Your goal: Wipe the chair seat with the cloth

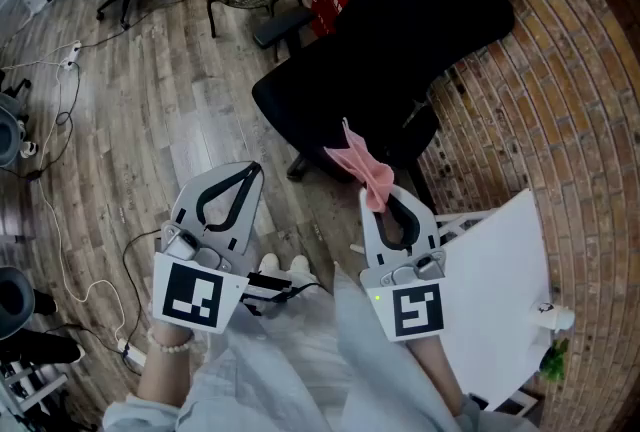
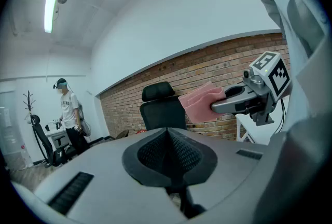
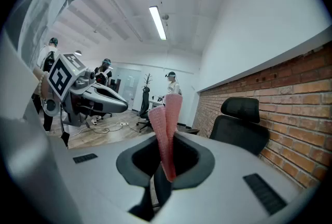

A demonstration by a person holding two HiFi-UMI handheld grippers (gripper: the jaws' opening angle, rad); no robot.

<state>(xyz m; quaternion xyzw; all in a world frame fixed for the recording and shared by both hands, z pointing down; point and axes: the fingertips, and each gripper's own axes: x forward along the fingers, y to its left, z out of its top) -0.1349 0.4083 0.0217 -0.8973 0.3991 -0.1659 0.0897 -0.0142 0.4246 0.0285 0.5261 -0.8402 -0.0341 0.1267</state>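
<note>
1. Pink, coarse-textured cloth (image 3: 167, 129) is pinched in my right gripper (image 1: 376, 198); its jaws are pressed onto the lower part of the fabric, and a folded end stands up past the tips.
2. From the head view, that cloth sits in the air over the near edge of the black padded seat (image 1: 320, 105) of the black high-backed office chair (image 1: 420, 10); I cannot tell from any view whether it touches the seat.
3. My left gripper (image 1: 248, 175) has its jaws pressed together with nothing between them; it is held beside the right one, on its left, over the grey-brown wooden plank floor (image 1: 150, 90), tips pointing toward the chair.
4. In the left gripper view the right gripper comes in from the right edge with the cloth sticking out of its tips, level with the chair's backrest; the chair is farther off, behind it.
5. Red-brown brick wall (image 1: 560, 100) runs along the right side; the chair stands near it, its back toward the bricks.
6. White flat tabletop (image 1: 500, 290) lies just right of my right gripper, beside the wall.
7. Thin white cables (image 1: 55, 210) trail across the floor on the left; a person in a white T-shirt (image 2: 67, 111) stands well apart at the far end of the room.
</note>
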